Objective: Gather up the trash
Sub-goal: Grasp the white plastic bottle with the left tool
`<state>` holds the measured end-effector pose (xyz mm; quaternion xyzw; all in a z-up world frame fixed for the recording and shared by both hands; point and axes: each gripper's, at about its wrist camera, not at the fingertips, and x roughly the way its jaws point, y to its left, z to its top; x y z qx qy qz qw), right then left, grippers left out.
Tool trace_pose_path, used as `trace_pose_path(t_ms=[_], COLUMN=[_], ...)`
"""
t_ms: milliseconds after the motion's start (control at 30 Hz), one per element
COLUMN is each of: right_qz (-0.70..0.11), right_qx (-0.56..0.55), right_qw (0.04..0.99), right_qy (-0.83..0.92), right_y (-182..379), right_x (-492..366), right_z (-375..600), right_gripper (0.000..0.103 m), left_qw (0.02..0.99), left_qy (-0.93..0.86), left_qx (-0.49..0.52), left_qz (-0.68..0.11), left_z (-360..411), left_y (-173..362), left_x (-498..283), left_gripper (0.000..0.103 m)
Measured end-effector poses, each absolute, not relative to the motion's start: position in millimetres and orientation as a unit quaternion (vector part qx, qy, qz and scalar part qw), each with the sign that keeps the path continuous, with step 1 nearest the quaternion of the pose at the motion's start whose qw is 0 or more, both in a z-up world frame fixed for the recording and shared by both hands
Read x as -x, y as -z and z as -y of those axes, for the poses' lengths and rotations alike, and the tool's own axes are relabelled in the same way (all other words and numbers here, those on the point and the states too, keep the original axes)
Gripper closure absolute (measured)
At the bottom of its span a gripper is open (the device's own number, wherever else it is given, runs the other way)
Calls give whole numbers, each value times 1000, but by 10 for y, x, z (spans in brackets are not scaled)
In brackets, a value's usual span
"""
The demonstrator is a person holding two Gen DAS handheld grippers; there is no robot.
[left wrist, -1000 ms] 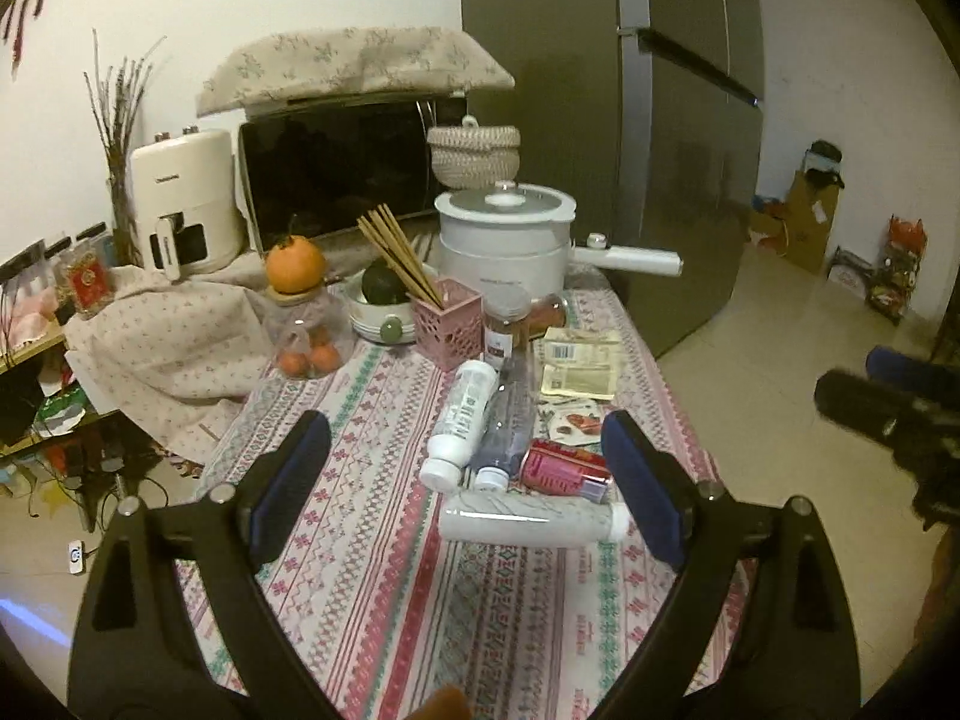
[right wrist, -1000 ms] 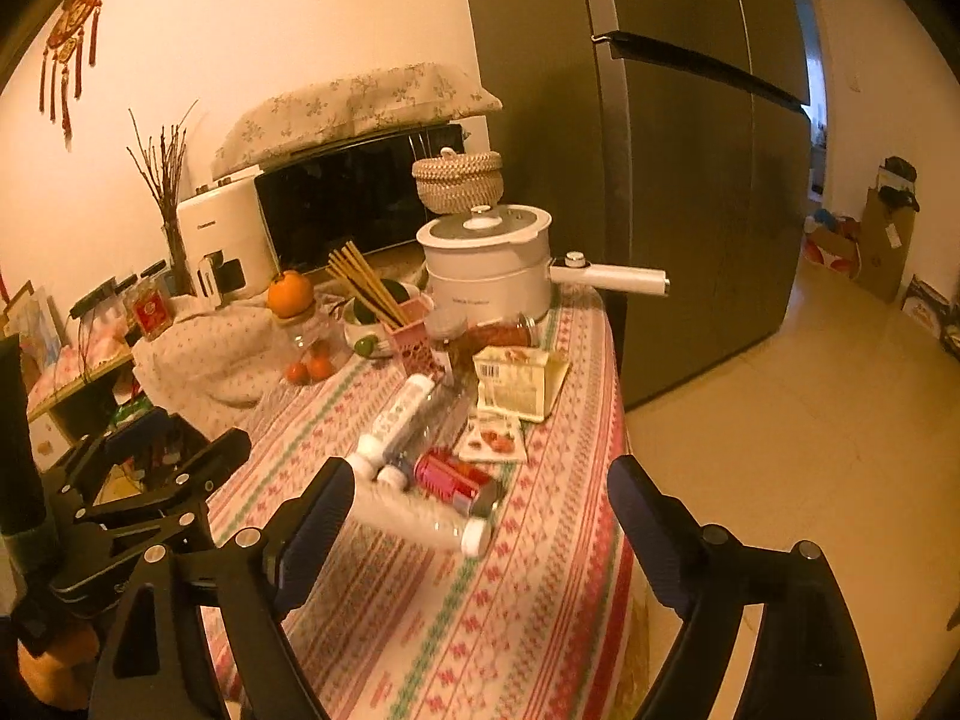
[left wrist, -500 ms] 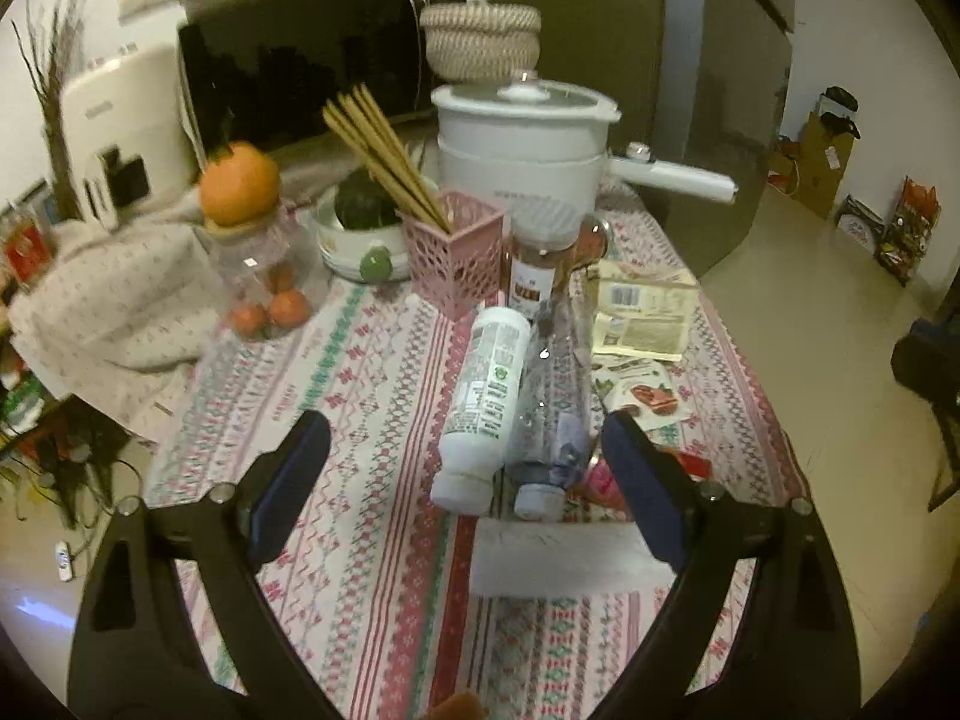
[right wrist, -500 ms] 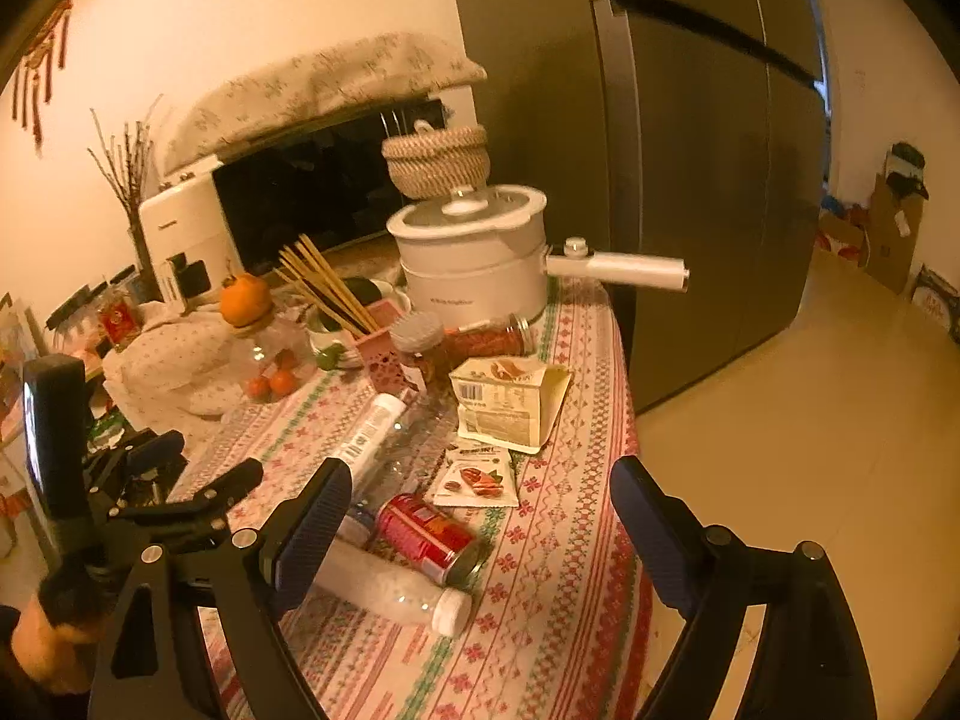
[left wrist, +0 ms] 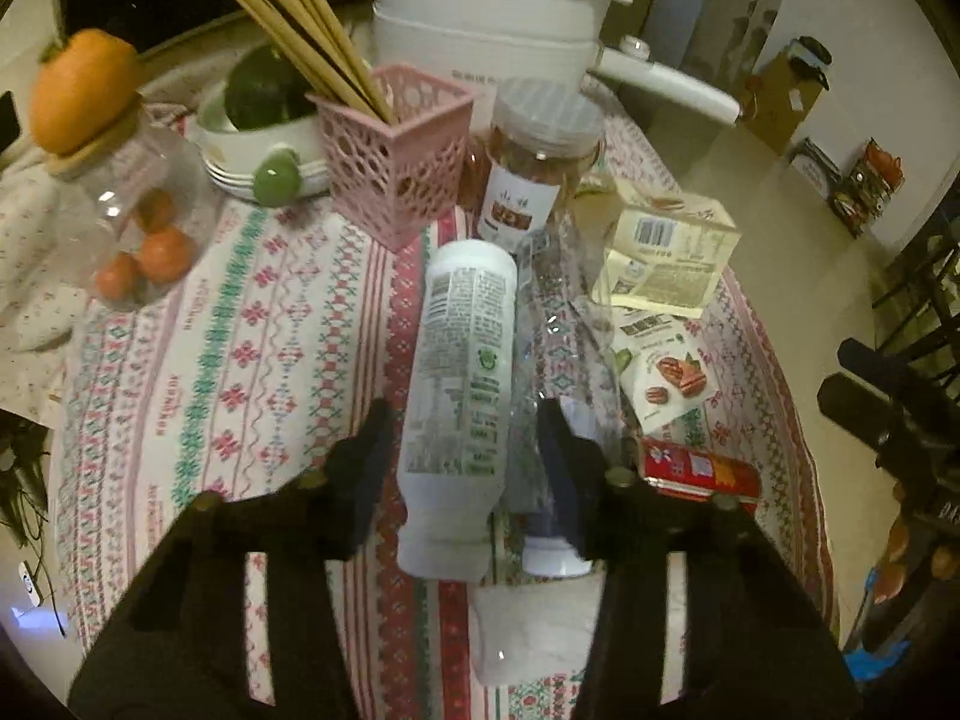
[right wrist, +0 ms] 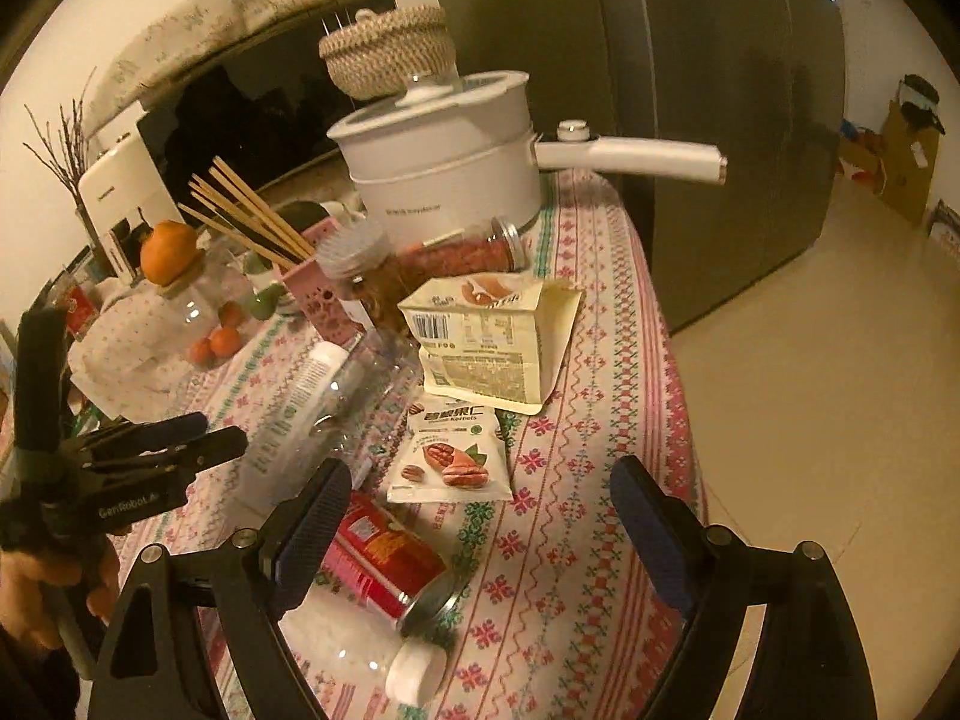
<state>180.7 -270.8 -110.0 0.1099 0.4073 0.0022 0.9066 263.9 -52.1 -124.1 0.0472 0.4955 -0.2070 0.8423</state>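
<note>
A white plastic bottle lies on the patterned tablecloth. My left gripper has narrowed around it, with a finger on each side; whether the pads touch is unclear. A clear crushed bottle lies beside it, then a red can, a nut packet, a cream pouch and a white tube. My right gripper is open above the red can and nut packet; the left gripper also shows in the right wrist view.
A pink basket with chopsticks, a spice jar, a white pot, a bowl and a glass jar with an orange on top stand behind. The table edge drops to the floor on the right.
My left gripper has moved forward and down over the white bottle and its fingers have closed in around it. My right gripper has moved closer to the table, still open.
</note>
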Motion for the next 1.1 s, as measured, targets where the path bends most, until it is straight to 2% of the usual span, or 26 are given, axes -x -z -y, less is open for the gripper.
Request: trace_pose_path(t_ms=[167, 433, 600, 733, 933, 1100], right_qz=[-421, -431, -437, -440, -450, -454], right_qx=[-108, -103, -100, -101, -102, -113], right_qw=[901, 896, 894, 892, 887, 883], right_qy=[-13, -15, -15, -16, -21, -18], right_y=[1207, 1288, 1289, 1281, 1271, 1252], right_x=[-1953, -2064, -2111, -2157, -2237, -2265], right_z=[2631, 2566, 2544, 2508, 2423, 2390], right_gripper=[14, 14, 14, 14, 14, 14], left_qw=[828, 799, 781, 775, 791, 780], left_qy=[209, 219, 211, 209, 211, 200], left_qx=[-59, -72, -65, -63, -91, -92], left_qz=[-516, -555, -584, -593, -567, -586], left_z=[581, 739, 780, 809, 854, 938], left_y=[1361, 1443, 1503, 1528, 1522, 1633], left_x=[-2805, -3097, -3255, -3296, -3174, -3240], left_gripper=[62, 62, 55, 54, 54, 50])
